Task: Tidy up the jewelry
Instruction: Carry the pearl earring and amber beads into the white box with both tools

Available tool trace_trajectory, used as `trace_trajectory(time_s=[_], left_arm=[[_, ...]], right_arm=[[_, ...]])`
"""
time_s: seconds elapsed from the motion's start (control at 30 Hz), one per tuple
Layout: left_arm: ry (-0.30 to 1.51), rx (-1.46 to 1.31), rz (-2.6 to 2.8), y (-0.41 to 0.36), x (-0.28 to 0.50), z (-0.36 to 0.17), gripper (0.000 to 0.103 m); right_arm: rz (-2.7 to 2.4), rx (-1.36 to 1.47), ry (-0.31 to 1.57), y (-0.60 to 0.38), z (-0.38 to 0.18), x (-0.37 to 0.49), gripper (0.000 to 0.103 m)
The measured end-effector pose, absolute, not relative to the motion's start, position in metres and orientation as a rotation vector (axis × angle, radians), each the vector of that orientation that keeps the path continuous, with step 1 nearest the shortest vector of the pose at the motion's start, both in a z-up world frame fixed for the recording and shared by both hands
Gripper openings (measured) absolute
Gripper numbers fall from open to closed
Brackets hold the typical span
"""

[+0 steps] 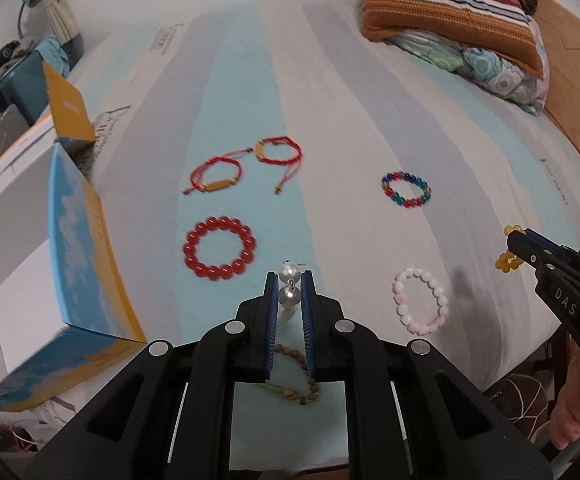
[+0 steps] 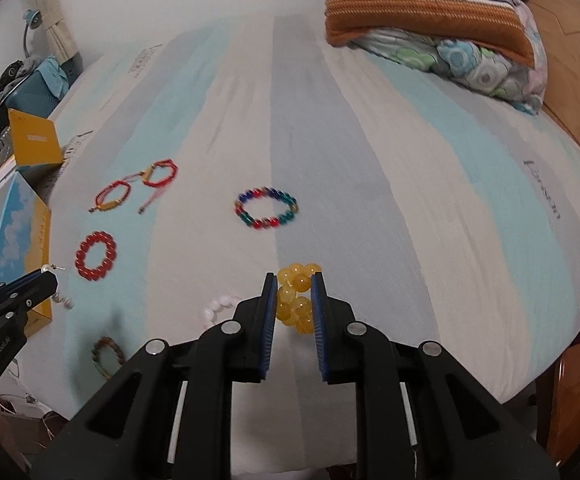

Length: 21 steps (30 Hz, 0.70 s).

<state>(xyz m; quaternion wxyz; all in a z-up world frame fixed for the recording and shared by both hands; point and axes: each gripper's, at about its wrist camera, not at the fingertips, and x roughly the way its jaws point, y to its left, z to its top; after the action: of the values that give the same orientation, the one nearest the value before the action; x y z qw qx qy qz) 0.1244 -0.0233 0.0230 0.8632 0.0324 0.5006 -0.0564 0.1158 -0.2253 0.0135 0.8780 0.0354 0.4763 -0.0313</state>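
Pearl earring (image 1: 290,289): pinched between my left gripper (image 1: 290,294) pads, two pearls stacked, hook end poking out ahead; lifted off the striped bedsheet (image 1: 330,120). Yellow bead bracelet (image 2: 298,300): bunched and clamped in my right gripper (image 2: 294,300), also off the sheet.

Lying loose: red bead bracelet (image 1: 219,247), two red cord bracelets (image 1: 245,168), multicolour bead bracelet (image 1: 406,189), pink-white bead bracelet (image 1: 420,299), brown bead bracelet (image 1: 296,376) under my left jaws.

Open blue-and-yellow box (image 1: 89,264) sits just left of the earring; I judge it the drop point.

Step in hand, as I read it: carry both pieces to the box. Note to self: keep the earring grip firm, since round pearls may slip; clear the box wall before releasing; let the left go first so the arms don't cross
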Motion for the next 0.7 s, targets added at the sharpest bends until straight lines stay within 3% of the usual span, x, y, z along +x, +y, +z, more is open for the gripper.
trace_trajectory(time_s=[0.7], left_arm=[[0.995,-0.040,0.021,0.096,0.131,0.091,0.011]], right_arm=[[0.040,-0.025,0.931,-0.101,0.081,0.153,0.016]])
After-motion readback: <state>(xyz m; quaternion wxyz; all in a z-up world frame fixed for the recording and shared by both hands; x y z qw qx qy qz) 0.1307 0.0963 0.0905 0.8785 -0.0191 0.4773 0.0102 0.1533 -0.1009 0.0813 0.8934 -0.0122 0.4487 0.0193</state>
